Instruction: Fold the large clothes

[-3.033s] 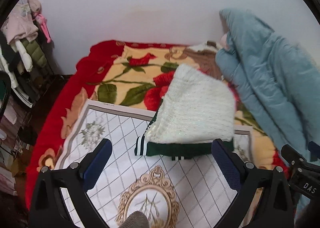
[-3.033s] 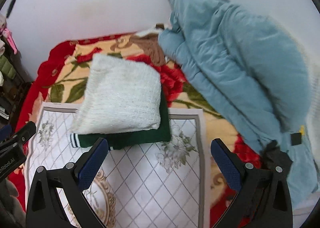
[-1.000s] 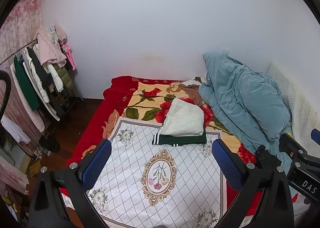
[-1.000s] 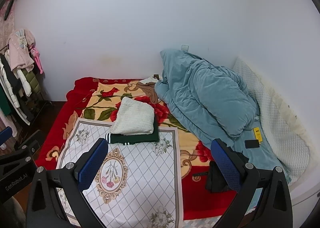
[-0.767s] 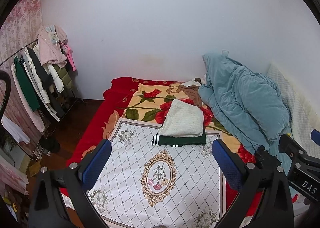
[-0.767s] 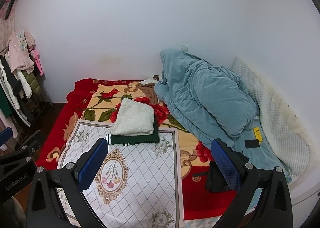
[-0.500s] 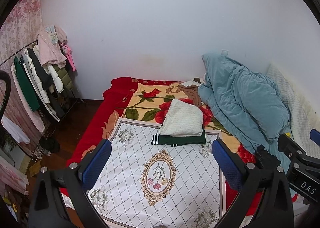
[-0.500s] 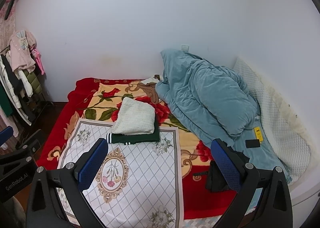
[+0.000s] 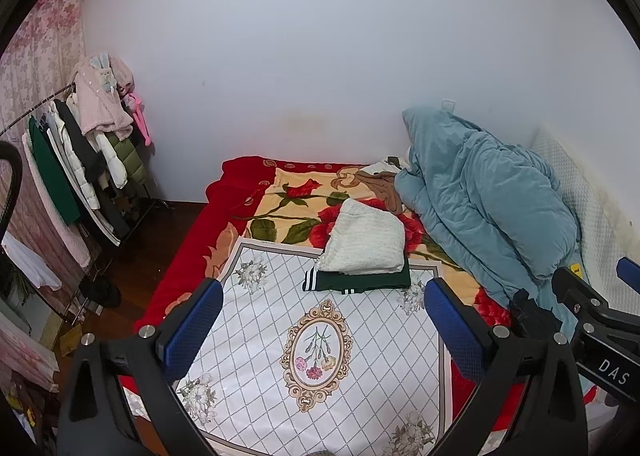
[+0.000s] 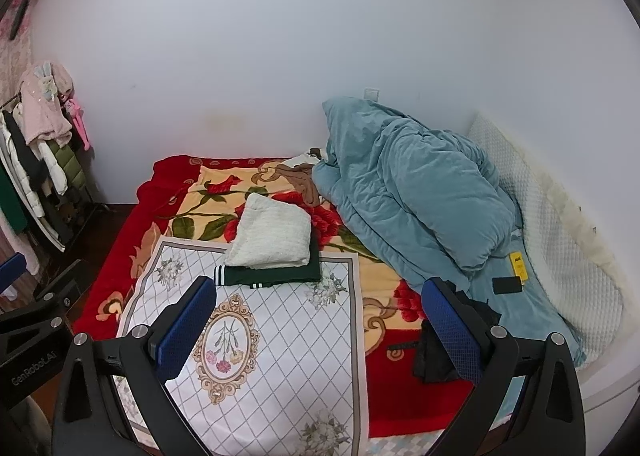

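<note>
Two markings can be read. In the left wrist view, white letters "DAS" stand on the black body of the right gripper [image 9: 608, 340] at the right edge of the frame. In the right wrist view, "GenRobot.AI" stands in grey on the black body of the left gripper [image 10: 34, 352] at the left edge.

Two distant, elevated views; shared bed [image 9: 320, 356].

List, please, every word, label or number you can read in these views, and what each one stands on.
"DAS": on the right gripper body, seen from the left wrist view.
"GenRobot.AI": on the left gripper body, seen from the right wrist view.
Yellow tag on the blue quilt: print too small to read.
</note>
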The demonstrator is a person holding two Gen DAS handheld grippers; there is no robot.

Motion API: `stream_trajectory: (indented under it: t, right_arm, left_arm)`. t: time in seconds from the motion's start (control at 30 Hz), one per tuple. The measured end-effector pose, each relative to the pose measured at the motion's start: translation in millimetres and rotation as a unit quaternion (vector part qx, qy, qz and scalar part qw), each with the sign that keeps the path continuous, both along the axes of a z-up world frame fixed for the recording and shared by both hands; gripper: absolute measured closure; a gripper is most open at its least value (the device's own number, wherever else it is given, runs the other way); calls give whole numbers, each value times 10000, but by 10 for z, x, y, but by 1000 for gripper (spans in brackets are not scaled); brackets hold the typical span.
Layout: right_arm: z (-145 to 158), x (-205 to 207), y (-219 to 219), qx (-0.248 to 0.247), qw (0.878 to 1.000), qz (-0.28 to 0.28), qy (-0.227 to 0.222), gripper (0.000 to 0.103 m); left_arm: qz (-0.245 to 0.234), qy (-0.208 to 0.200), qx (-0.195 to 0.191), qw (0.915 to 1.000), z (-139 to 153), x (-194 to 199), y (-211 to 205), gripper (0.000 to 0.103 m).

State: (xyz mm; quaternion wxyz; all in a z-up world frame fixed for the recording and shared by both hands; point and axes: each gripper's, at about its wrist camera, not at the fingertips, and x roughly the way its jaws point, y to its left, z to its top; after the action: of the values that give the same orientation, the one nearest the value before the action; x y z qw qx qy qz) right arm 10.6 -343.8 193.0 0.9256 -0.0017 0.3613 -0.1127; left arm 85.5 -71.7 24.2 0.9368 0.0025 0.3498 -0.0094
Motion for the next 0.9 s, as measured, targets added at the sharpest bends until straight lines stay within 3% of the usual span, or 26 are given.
stream_trajectory:
  t: [0.9]
  right_arm:
    - [-42, -115, 42, -92, 9999, -69, -26, 0]
  left_arm:
    - [-43, -50, 49, 10000, 67, -70, 60, 0]
